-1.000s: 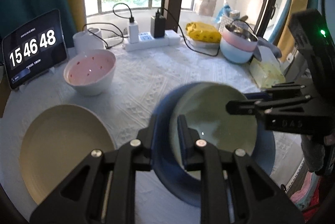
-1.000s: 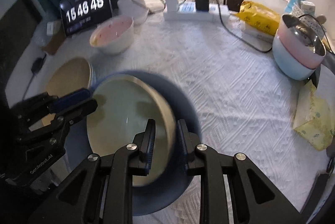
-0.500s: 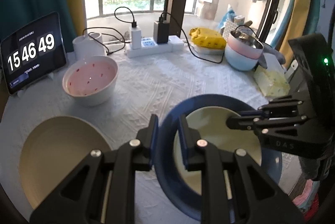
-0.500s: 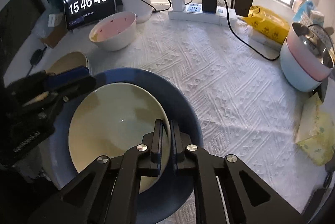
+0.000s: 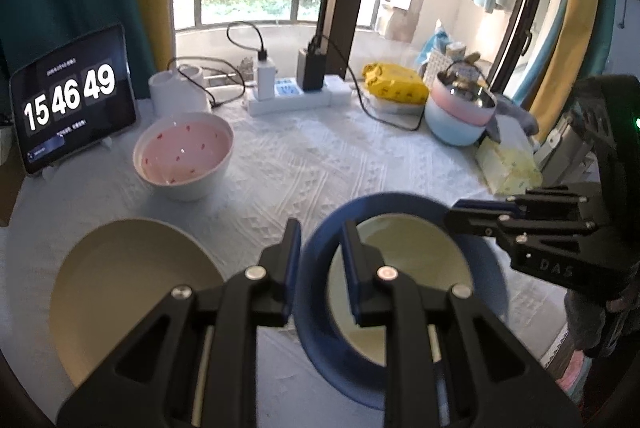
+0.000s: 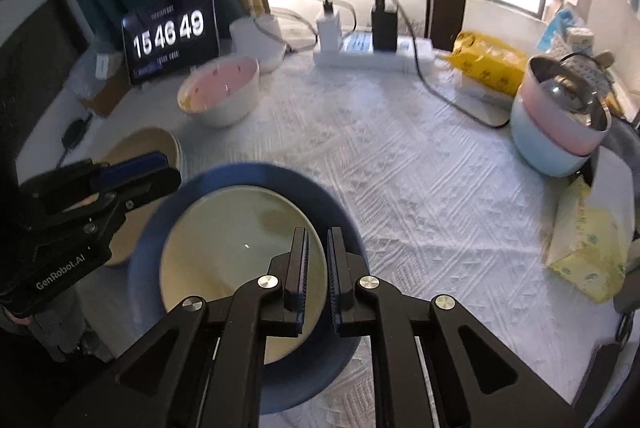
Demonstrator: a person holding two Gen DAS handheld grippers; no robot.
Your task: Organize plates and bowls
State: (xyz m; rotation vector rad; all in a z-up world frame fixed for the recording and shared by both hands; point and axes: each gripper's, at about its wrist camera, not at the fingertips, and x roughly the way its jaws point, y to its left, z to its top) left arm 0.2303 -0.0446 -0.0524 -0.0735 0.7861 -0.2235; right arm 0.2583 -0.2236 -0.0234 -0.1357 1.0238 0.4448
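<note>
A blue dish [image 5: 400, 203] with a pale cream inside hangs between my two grippers, just above the white cloth. My left gripper [image 5: 320, 260] is shut on its left rim, one finger outside and one inside. From the right side my right gripper [image 6: 317, 234] is shut on the opposite rim; in the left wrist view the right gripper [image 5: 450, 215] shows side-on. The blue dish [image 6: 240, 175] fills the near left of the right wrist view, with the left gripper [image 6: 172, 173] at its edge. A cream plate [image 5: 128, 292] lies left of the dish. A pink-lined white bowl [image 5: 184, 151] stands further back.
At the back stand a tablet clock [image 5: 72, 99], a white cup [image 5: 176, 91] and a power strip [image 5: 292, 99] with chargers and cables. A yellow bag [image 5: 394, 83], a pastel pot [image 5: 460, 115] and a tissue pack [image 5: 508, 163] sit at the right, near the table edge.
The right gripper's jaws closed onto the dish rim. Both grippers and the dish then rose a little, and the table looks further away.
</note>
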